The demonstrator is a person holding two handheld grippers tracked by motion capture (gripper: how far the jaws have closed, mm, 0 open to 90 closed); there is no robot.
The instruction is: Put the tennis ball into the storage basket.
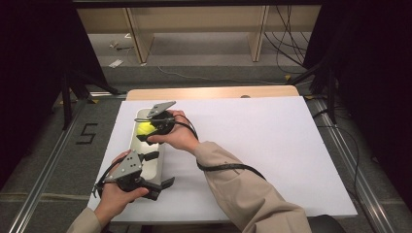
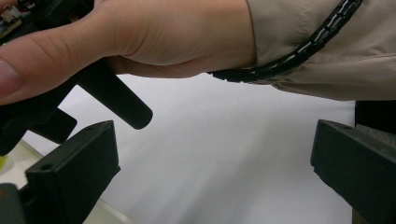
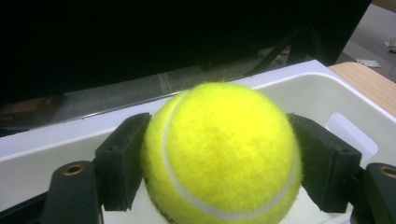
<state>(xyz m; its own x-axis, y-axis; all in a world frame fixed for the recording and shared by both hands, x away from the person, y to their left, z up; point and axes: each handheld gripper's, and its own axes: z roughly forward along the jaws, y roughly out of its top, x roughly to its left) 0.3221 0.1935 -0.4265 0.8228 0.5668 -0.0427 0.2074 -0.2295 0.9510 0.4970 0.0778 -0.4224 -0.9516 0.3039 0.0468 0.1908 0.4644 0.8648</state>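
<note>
A yellow tennis ball (image 1: 143, 128) is clamped between the black jaws of my right gripper (image 1: 146, 131), above the far half of a long white bin (image 1: 153, 168). In the right gripper view the ball (image 3: 219, 149) is pressed from both sides by the pads (image 3: 122, 161), with the bin's inner wall (image 3: 308, 93) behind it. My left gripper (image 1: 159, 170) rests at the bin's near end, jaws spread wide and empty. In the left gripper view the gripper (image 2: 212, 175) frames bare white table, with the person's right hand (image 2: 154, 32) and beige sleeve (image 2: 327, 51) above.
White paper (image 1: 252, 145) covers the table; its wooden far edge (image 1: 214, 92) shows beyond. The right gripper's cable (image 1: 228, 167) loops over the sleeve. Metal rails (image 1: 43, 170) flank the table, and shelving legs and loose cables lie on the floor behind.
</note>
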